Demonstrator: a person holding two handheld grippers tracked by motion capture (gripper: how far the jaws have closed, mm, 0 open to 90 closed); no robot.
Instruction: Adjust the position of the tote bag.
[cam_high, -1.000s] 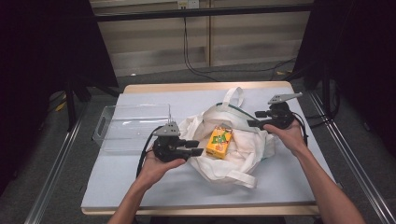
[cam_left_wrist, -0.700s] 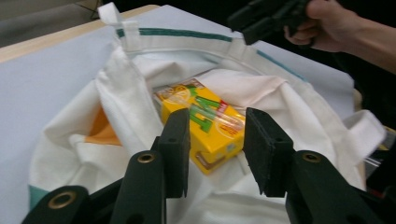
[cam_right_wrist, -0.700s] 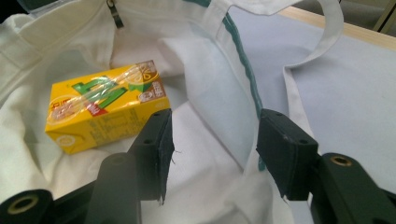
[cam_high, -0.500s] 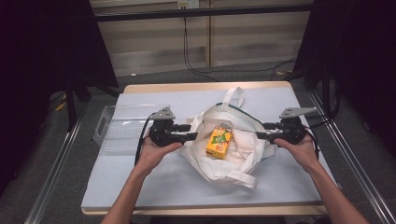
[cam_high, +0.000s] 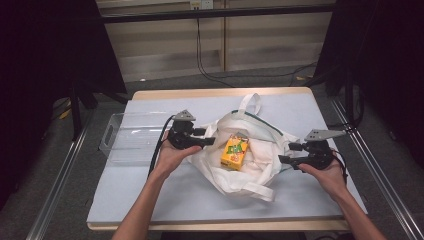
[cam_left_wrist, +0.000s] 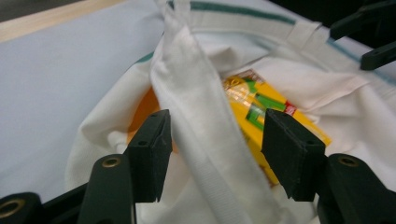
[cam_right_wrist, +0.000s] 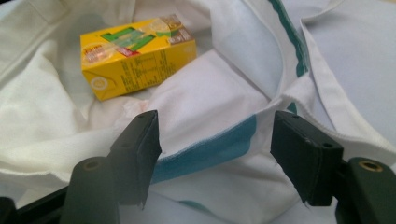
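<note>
High view: a white cloth tote bag with teal trim (cam_high: 250, 155) lies spread open in the middle of the desk (cam_high: 150, 200), and a yellow cardboard juice carton (cam_high: 235, 151) rests on its side inside the bag's mouth. The left hand-held gripper (cam_high: 211, 137) sits at the bag's nine o'clock edge; the right hand-held gripper (cam_high: 285, 152) sits at its three o'clock edge. A clear plastic tray (cam_high: 127, 137) stands well apart at the desk's nine o'clock side.

In the left gripper view, the jaws stand apart with a white fabric strap (cam_left_wrist: 201, 116) running between them, untouched by either pad; these jaws have just been opening. In the right gripper view, the jaws are likewise apart over the teal-banded rim (cam_right_wrist: 210, 149), pressing on nothing, and have also just been opening.

The step looks like taking hold of both sides of the bag around the carton. To do it well, I would push each gripper forward until cloth fills the gap deeply, then close on a doubled hem or strap rather than a single thin layer, which could slip. The left should centre on the strap. The right should catch the banded edge squarely. Lifting both sides evenly should stop the carton from sliding out toward twelve or six o'clock.
</note>
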